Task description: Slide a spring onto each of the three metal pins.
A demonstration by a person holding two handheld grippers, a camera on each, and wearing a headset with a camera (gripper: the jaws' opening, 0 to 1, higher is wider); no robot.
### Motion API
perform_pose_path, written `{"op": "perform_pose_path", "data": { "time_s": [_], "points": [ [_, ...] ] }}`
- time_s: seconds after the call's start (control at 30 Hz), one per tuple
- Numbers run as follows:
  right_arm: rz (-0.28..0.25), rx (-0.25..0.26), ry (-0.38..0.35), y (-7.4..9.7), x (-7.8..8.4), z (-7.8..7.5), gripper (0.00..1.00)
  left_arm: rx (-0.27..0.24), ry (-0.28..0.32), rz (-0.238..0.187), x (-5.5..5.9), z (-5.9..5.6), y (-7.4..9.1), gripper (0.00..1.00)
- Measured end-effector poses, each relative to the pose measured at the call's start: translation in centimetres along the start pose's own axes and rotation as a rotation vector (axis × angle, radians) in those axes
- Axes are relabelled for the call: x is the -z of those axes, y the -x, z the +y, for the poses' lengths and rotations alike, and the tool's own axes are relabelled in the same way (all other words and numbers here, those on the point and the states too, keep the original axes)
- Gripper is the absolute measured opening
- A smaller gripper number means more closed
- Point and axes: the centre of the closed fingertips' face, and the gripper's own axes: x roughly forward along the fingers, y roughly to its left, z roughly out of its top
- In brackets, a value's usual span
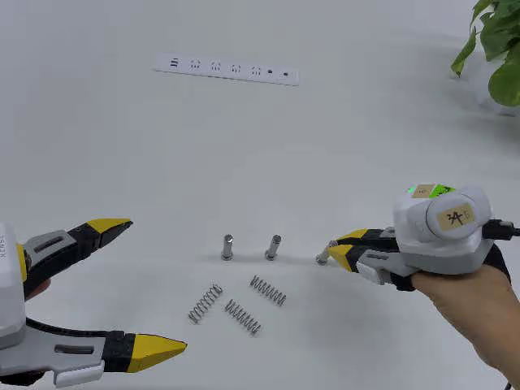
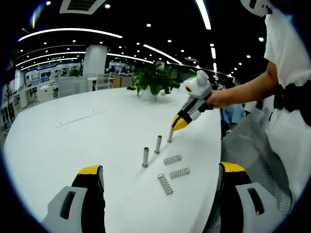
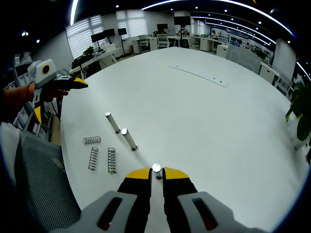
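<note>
pins (image 1: pixel 227 247) silver | springs (image 1: pixel 267 290) grey | fingers (image 1: pixel 158 348) black, yellow tips | table (image 1: pixel 244 146) white

Head view: from above, facing forward and down over the white table (image 1: pixel 244 162). Power strip (image 1: pixel 226 70) at upper left, plant (image 1: pixel 496 49) in upper right corner. Pins (image 1: pixel 273 246) and springs (image 1: pixel 243 317) at lower centre, fairly near.

Left gripper view: low at the table edge, facing across toward the plant. Pins mid-frame, farther off.

Right gripper view: closest of the three, one pin (image 3: pixel 156 168) at bottom centre. Faces across toward the power strip.

All three views share the pins and springs.
</note>
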Motion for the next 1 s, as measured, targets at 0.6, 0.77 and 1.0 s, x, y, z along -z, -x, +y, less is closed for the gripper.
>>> {"op": "perform_pose_path", "data": {
  "time_s": [0.6, 0.77, 1.0],
  "points": [
    [-0.005, 0.008, 0.012, 0.2, 0.1, 0.0, 0.17, 0.005, -0.007, 0.000, -0.3, -0.1, 0.0, 1.00],
    [-0.012, 0.010, 0.014, 0.6, 0.2, -0.1, 0.20, 0.007, -0.010, 0.000, -0.4, -0.1, -0.1, 1.00],
    [-0.024, 0.009, 0.014, 1.2, 0.5, -0.3, 0.25, 0.010, -0.017, 0.002, -0.6, -0.1, -0.1, 1.00]
  ]
}}
